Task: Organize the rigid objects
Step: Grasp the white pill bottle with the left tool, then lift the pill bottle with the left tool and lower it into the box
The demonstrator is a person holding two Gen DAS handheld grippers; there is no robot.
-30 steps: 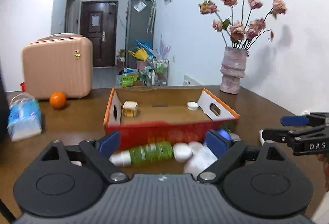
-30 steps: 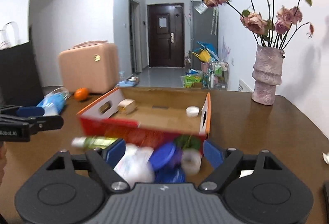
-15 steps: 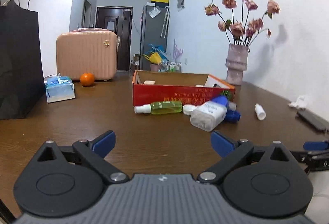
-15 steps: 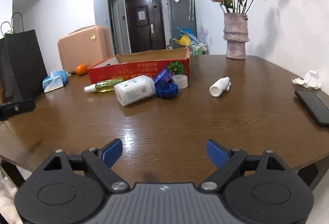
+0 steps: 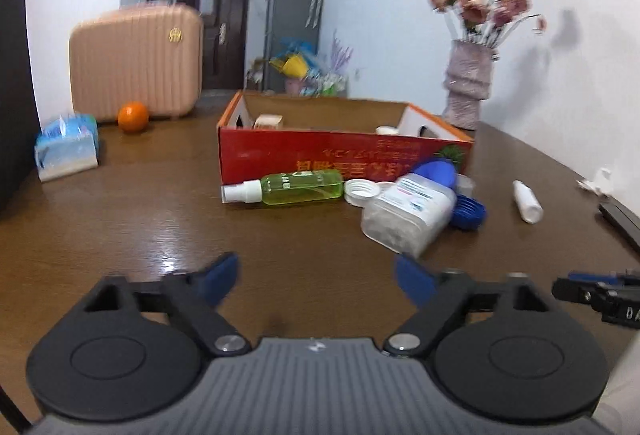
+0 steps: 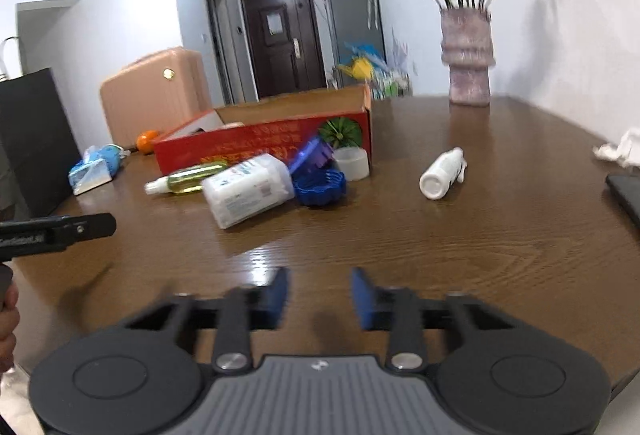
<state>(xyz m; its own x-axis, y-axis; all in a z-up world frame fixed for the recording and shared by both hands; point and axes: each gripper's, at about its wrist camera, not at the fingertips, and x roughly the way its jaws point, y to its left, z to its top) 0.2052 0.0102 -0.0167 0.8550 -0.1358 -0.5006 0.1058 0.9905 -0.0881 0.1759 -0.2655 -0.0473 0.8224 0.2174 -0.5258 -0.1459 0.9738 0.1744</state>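
- Risk: the green spray bottle (image 5: 298,188), the clear jar (image 5: 406,211) and the blue lid (image 6: 320,187) lie on their sides, crowded together against the red box (image 5: 344,155). Closing on one item may knock or roll its neighbours.
- Risk: the small white bottle (image 6: 442,174) lies alone and may roll across the bench (image 6: 440,235) if nudged.
- Left gripper (image 5: 316,277): fingers wide apart, holding nothing; the cluster lies ahead, well apart from the tips.
- Right gripper (image 6: 320,293): fingers narrowly apart, holding nothing; the white bottle lies ahead and to the right, well apart.
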